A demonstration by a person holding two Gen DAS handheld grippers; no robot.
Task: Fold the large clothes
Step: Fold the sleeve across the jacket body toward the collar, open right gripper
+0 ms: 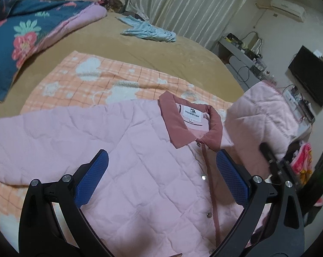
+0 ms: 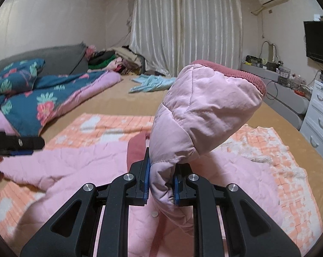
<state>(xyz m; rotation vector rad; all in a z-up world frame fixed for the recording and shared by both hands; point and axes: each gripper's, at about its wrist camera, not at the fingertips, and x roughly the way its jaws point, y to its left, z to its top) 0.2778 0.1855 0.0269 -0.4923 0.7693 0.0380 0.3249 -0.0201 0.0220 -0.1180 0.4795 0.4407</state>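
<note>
Left wrist view. The left gripper [image 1: 161, 171] hangs over a pink quilted jacket [image 1: 123, 150] with its two blue pads [image 1: 93, 177] spread wide apart and nothing between them. The jacket lies front-up on an orange checked blanket [image 1: 93, 79], which rests on a tan bed [image 1: 161, 51]. Between the pads lies the chest panel; the button strip [image 1: 210, 182] runs just inside the right-hand pad. Ahead of the jaws sits the dusty-rose collar [image 1: 212, 128] with a white label [image 1: 191, 115] inside it. One sleeve stretches flat to the left of the jaws. To the right, beyond the right-hand pad, the other sleeve [image 1: 262, 117] stands raised off the blanket.

Right wrist view. The right gripper [image 2: 161, 182] is clamped on that raised sleeve [image 2: 204, 111], its pads pressed against the fabric on both sides. The sleeve rises from the jaws and bends forward and to the right, ending in a dusty-rose cuff [image 2: 242, 72]. The grip appears to fall partway along the sleeve, though the exact spot is hidden by folds. The jacket body lies below and to the left of the jaws. The other gripper shows at the far left edge.

Background. A floral quilt [image 2: 43, 98] and a pale blue garment [image 2: 150, 83] lie far ahead of the jaws.
</note>
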